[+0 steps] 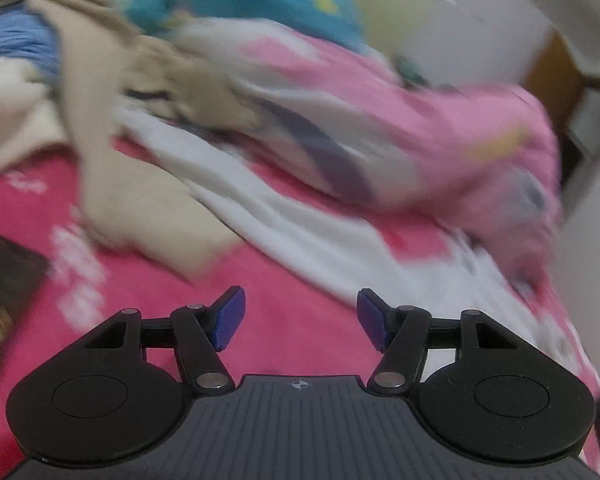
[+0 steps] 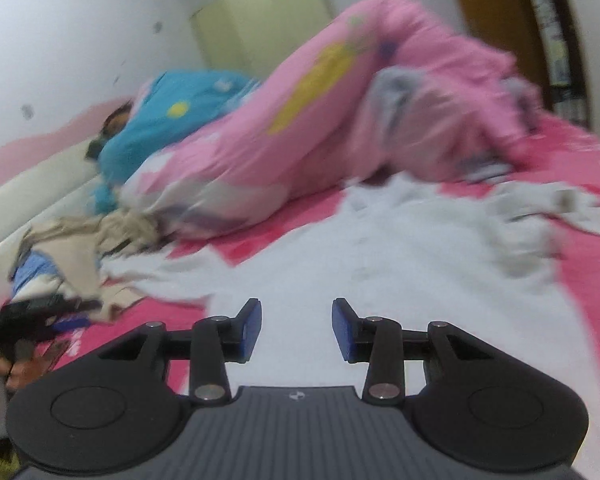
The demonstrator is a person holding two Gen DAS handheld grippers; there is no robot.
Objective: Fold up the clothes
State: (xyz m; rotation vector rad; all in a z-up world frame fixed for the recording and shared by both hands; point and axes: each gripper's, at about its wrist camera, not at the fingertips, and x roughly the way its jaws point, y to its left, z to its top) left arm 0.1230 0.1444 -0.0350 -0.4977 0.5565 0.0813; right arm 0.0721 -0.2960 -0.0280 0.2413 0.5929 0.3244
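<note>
Both claws stand spread with nothing between their blue pads. From the left wrist camera, the left gripper (image 1: 300, 318) hovers over the bright pink bedsheet (image 1: 284, 280), its fingers (image 1: 229, 318) wide apart and clear of any cloth. Ahead and to its left lies a beige garment (image 1: 140, 200), crumpled, one flap reaching down toward the gripper's left finger without touching it. A dark flat object (image 1: 8, 272) sits at the far left edge; blur hides what it is.

To the right of the beige piece the white garment (image 1: 300, 232) runs as a long band, its long axis slanting from the upper left down to the lower right. It passes just ahead of the left gripper and beyond its right finger, apart from both pads. It looks plain white, soft and wrinkled; motion blur hides any detail.

From the right wrist camera, the right gripper (image 2: 296, 330) sits directly over the same white garment (image 2: 380, 260), which spreads flat on the bedsheet (image 2: 588, 280) ahead of and under the open fingers (image 2: 342, 330). Here it widens away from the gripper, with a bunched, rumpled edge at the far right. Whether the pads touch the cloth I cannot tell.

Behind it a pink quilt (image 2: 340, 100) is heaped across the bed, with a blue bundle (image 2: 172, 120) to its left.
</note>
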